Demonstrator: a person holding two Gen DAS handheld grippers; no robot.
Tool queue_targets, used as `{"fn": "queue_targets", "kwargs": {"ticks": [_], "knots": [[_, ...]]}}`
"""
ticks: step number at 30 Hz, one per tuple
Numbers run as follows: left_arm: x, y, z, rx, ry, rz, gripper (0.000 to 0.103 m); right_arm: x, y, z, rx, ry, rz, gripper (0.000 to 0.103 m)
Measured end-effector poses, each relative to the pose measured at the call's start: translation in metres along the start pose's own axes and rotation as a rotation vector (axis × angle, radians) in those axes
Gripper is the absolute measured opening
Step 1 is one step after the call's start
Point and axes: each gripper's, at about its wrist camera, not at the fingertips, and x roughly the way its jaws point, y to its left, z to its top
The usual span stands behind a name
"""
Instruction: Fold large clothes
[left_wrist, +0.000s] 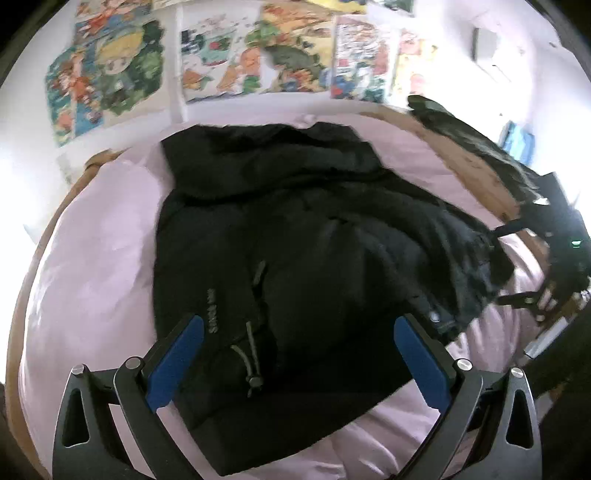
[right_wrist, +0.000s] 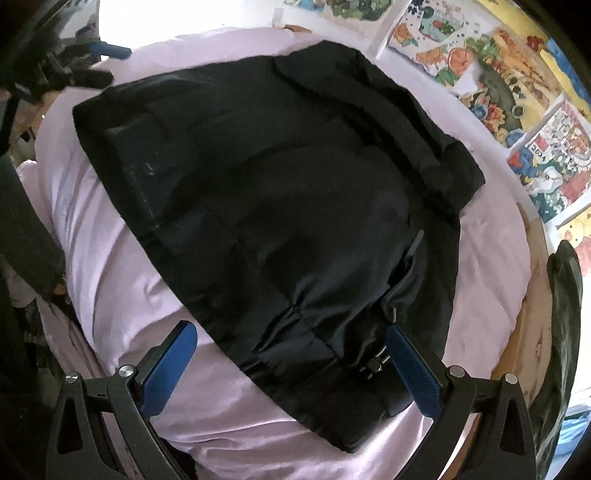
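A large black padded jacket (left_wrist: 295, 240) lies spread on a bed with a pale pink sheet (left_wrist: 92, 266). It also shows in the right wrist view (right_wrist: 277, 192), partly folded over itself. My left gripper (left_wrist: 298, 325) is open, hovering over the jacket's near hem, with a drawcord and toggle (left_wrist: 251, 365) between its blue pads. My right gripper (right_wrist: 291, 332) is open above the jacket's near corner, close to a metal zipper pull (right_wrist: 375, 363). The right gripper also appears at the far right of the left wrist view (left_wrist: 532, 299). Neither holds anything.
Colourful cartoon posters (left_wrist: 229, 62) cover the wall behind the bed. A wooden bed frame edge (left_wrist: 476, 173) runs along the right, with dark clothing (left_wrist: 480, 144) draped on it. In the right wrist view a green garment (right_wrist: 561, 314) hangs at the right.
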Motion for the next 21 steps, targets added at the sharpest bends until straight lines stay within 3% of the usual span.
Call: {"fn": "queue_targets", "kwargs": {"ticks": [4,11,17,21], "knots": [[-0.007,-0.016,-0.008,0.147,0.038,-0.008,0.102,0.010,0.002,-0.008,-0.043,0.033,0.005,0.103],[0.012,-0.047,-0.053,0.434,0.209,-0.056,0.102,0.034,0.005,-0.037,-0.165,0.113,-0.068,0.103],[0.036,-0.051,-0.082,0.590,0.312,0.064,0.102,0.035,-0.009,-0.039,-0.115,0.103,-0.057,0.103],[0.041,-0.052,-0.096,0.665,0.323,0.125,0.102,0.039,-0.011,-0.037,-0.113,0.108,-0.056,0.103]]}}
